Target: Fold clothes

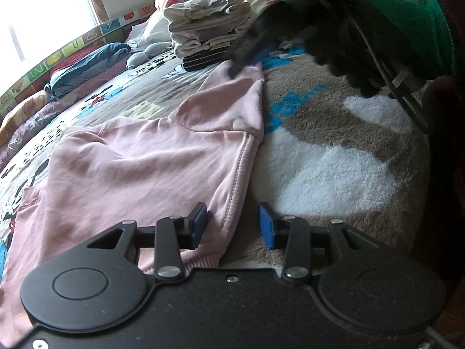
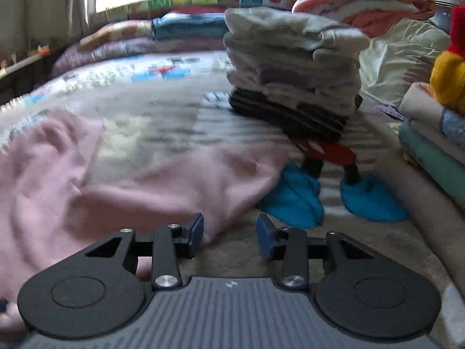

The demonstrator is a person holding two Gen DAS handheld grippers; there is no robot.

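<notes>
A pale pink garment (image 1: pixel 139 157) lies spread on the patterned bed cover, its hemmed edge running toward my left gripper (image 1: pixel 234 224). The left gripper is open and empty, with the hem between and just ahead of its blue pads. In the left wrist view my right gripper (image 1: pixel 241 64) shows as a dark blur at the garment's far corner. In the right wrist view the right gripper (image 2: pixel 229 235) is open, with a corner of the pink garment (image 2: pixel 174 180) just ahead of its left pad. Nothing is held.
A tall stack of folded clothes (image 2: pixel 293 72) stands on the bed beyond the garment and also shows in the left wrist view (image 1: pixel 209 29). Pillows (image 2: pixel 363 3) and bedding lie behind it. A fluffy beige and white blanket (image 1: pixel 334 151) lies to the right. A plush toy (image 2: pixel 450 67) sits at far right.
</notes>
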